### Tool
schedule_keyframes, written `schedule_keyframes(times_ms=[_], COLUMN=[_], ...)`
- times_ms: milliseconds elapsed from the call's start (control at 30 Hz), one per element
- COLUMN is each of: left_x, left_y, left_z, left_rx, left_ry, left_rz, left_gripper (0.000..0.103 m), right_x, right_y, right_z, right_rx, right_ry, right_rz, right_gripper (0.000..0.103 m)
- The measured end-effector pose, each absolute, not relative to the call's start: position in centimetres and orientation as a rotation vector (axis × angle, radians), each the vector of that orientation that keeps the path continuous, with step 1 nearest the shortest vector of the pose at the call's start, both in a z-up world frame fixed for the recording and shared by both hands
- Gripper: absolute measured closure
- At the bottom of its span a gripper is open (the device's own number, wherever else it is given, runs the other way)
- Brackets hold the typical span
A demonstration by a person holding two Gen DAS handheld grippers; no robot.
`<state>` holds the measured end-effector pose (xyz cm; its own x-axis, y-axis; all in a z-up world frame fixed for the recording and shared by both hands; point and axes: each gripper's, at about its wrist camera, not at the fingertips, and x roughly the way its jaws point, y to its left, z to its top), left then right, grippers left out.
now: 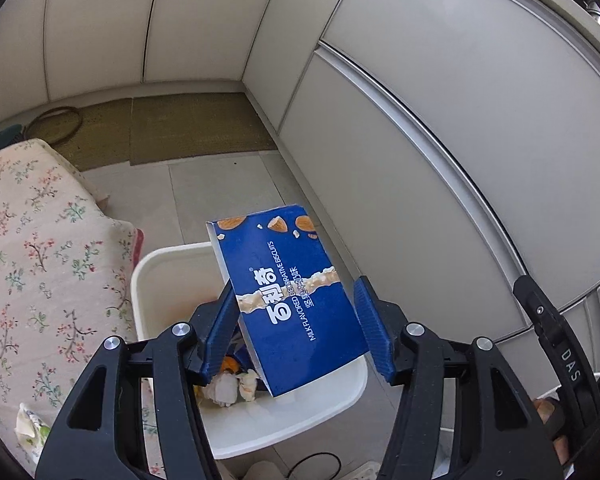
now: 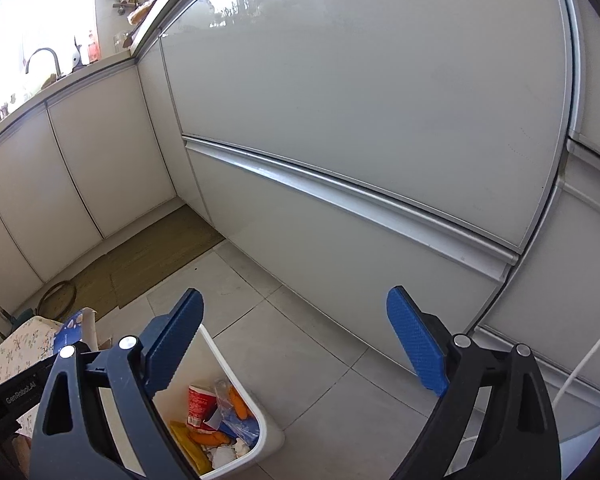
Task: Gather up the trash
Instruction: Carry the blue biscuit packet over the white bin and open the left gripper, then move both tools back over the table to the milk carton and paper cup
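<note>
Above one white bin, left hand-held gripper clamps one blue biscuit box; right hand-held gripper gapes empty

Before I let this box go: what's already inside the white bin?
In the white bin: a red cup, orange pieces, a blue wrapper, a yellow packet and crumpled tissue. The left gripper's frame hides its near side; the bottom is covered.
</note>
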<state>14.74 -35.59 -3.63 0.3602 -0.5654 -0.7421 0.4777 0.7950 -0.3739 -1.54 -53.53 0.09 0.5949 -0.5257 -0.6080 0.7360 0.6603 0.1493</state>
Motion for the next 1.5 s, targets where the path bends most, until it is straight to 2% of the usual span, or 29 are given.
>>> schedule_keyframes(times_ms=[67, 133, 233, 567, 1033, 1500], left_x=[15.1, 15.1, 14.9, 14.3, 12.9, 12.2], left_y=[-36.2, -36.4, -35.8, -28.3, -14.4, 1.6], left_z=[-4.2, -4.5, -4.8, -5.5, -5.4, -7.8], left_rx=[-0.114, -0.126, -0.126, -0.103, -0.018, -0.016], left_ry=[1.038, 1.049, 1.045, 1.051, 1.071, 1.177], left_rz=[-0.679, -0.672, -0.646, -0.476, -0.295, -0.045], left_gripper=[0.041, 0.030, 0.025, 0.018, 0.009, 0.009], right_x=[-1.6, -1.5, -1.3, 0.9, 6.7, 10.1], right_y=[-53.7, -53.8, -53.8, -50.8, -38.2, -27.9], right_z=[0.0, -0.1, -0.2, -0.3, -2.6, -4.1], right_rx=[0.414, 0.413, 0.416, 0.367, 0.167, 0.009], right_ry=[0.561, 0.564, 0.567, 0.618, 0.817, 0.911], right_rz=[-0.761, -0.761, -0.753, -0.640, -0.296, -0.093], right_gripper=[0.012, 0.012, 0.012, 0.008, 0.007, 0.007])
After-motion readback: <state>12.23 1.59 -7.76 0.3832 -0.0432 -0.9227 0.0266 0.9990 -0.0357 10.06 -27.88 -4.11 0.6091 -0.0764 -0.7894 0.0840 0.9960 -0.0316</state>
